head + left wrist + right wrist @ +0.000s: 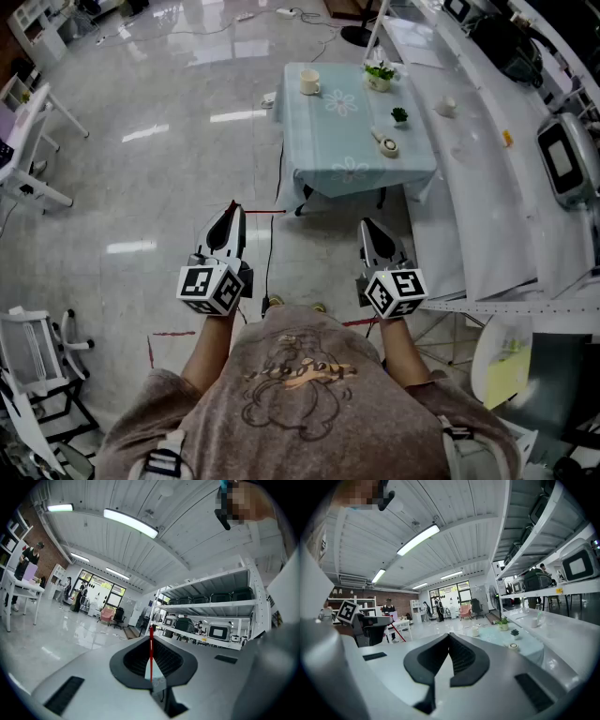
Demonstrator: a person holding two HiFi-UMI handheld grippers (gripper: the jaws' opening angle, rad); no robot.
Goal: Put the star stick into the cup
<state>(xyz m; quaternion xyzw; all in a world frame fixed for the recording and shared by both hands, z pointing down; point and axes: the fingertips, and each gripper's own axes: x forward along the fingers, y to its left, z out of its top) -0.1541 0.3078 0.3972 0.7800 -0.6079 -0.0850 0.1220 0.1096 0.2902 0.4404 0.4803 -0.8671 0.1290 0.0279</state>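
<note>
Stood back from the table; star stick in my left gripper; cup well ahead.

My left gripper (151, 632) has its 2 jaws pinched on the thin red star stick (151, 653); the stick runs along the seam between the pads and pokes out past the tips; its star end I cannot make out; my right gripper (450, 637) has its 2 jaws pressed together with nothing between them; both grippers are out in front of my chest, side by side and apart, over the glossy floor (141, 187); the cup (310, 82) stands upright near the far left corner of the table (319, 150), which has a pale blue cloth; a potted plant (380, 75) and a smaller plant (399, 115) stand toward its right side.
</note>
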